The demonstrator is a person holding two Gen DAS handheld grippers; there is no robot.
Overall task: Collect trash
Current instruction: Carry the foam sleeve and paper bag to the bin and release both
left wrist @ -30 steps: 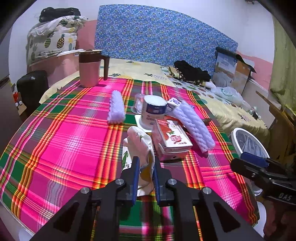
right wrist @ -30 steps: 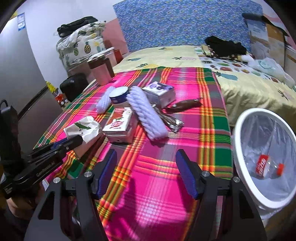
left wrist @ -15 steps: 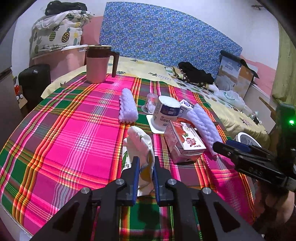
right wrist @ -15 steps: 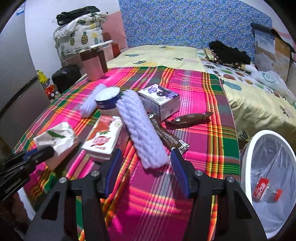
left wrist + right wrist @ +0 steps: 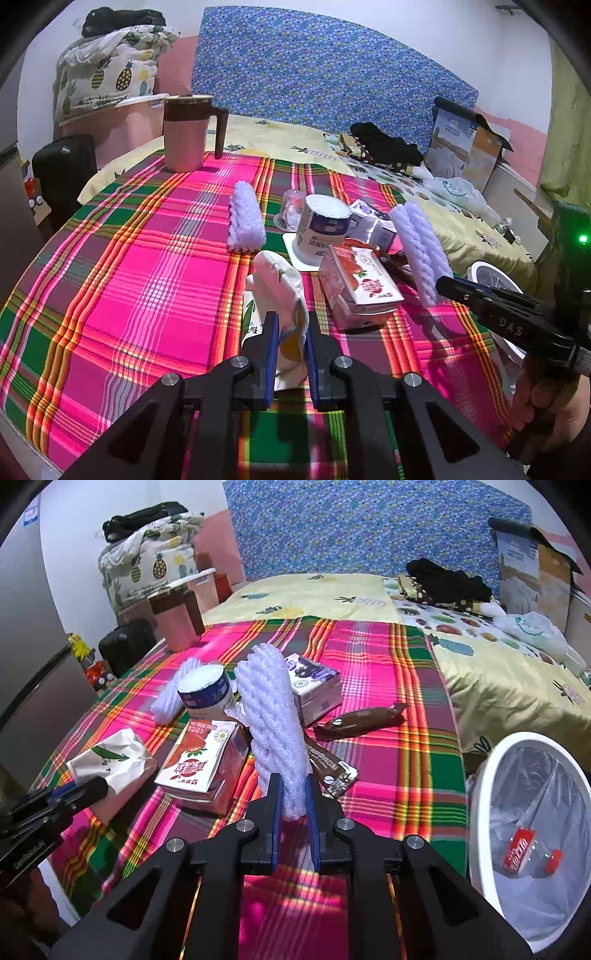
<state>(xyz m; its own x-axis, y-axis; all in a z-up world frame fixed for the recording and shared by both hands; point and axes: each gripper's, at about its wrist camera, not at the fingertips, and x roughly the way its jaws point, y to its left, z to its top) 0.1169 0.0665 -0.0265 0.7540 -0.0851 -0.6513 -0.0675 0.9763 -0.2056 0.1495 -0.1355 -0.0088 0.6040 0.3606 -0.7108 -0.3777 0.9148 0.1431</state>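
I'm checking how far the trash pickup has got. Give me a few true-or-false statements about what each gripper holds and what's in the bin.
1. The left gripper is shut on the crumpled white paper wrapper. True.
2. The right gripper is open over bare cloth. False: it is shut on the long white foam net sleeve.
3. The white round bin holds a clear plastic bottle with a red label. True.
4. The red and white drink carton lies in the bin. False: it lies on the plaid tablecloth.

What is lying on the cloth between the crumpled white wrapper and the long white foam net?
A red-and-white drink carton lies on its side between the crumpled wrapper and the foam net. The right wrist view shows it best.
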